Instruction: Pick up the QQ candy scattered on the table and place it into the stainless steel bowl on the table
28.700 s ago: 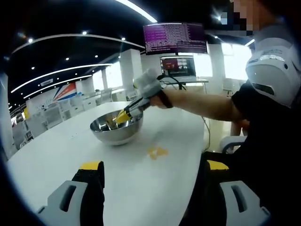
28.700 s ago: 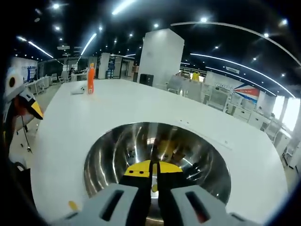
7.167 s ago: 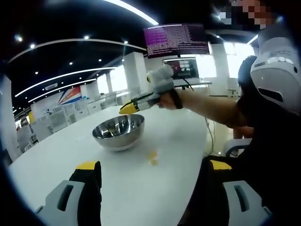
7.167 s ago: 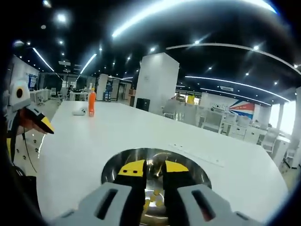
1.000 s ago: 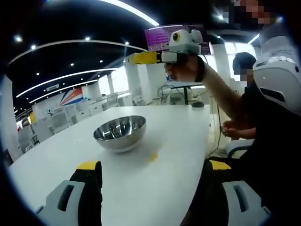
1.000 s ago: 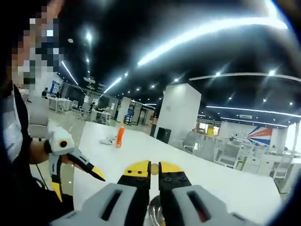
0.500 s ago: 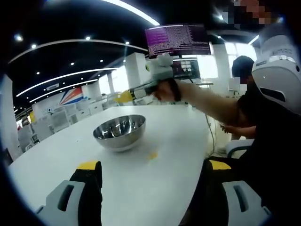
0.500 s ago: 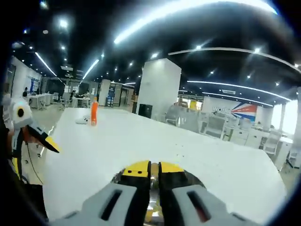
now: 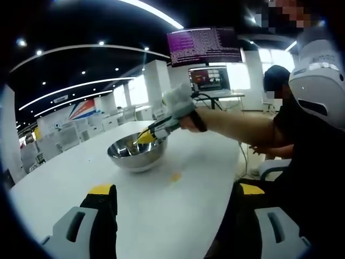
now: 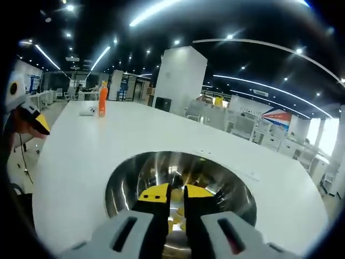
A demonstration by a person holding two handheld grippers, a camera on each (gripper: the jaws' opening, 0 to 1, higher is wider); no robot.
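Left gripper view: white table (image 9: 178, 216) fills lower frame. Steel bowl (image 9: 136, 156) sits left of centre. Right gripper (image 9: 146, 135) reaches in from the right on a bare forearm, yellow tips dipped over the bowl rim; jaw gap unclear. One yellow candy (image 9: 175, 176) lies on the table just right of the bowl. Left gripper (image 9: 175, 216) jaws stand wide apart at bottom. Monitor (image 9: 204, 45) glows upper centre.

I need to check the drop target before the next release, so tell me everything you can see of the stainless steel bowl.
The stainless steel bowl is a round, polished, mirror-bright metal bowl standing upright on the white table. Its inside reflects the ceiling lights, and yellow candies lie at its bottom. The right gripper points down into its mouth, jaws nearly together; whether it touches the bowl cannot be told. One candy lies on the table beside it.
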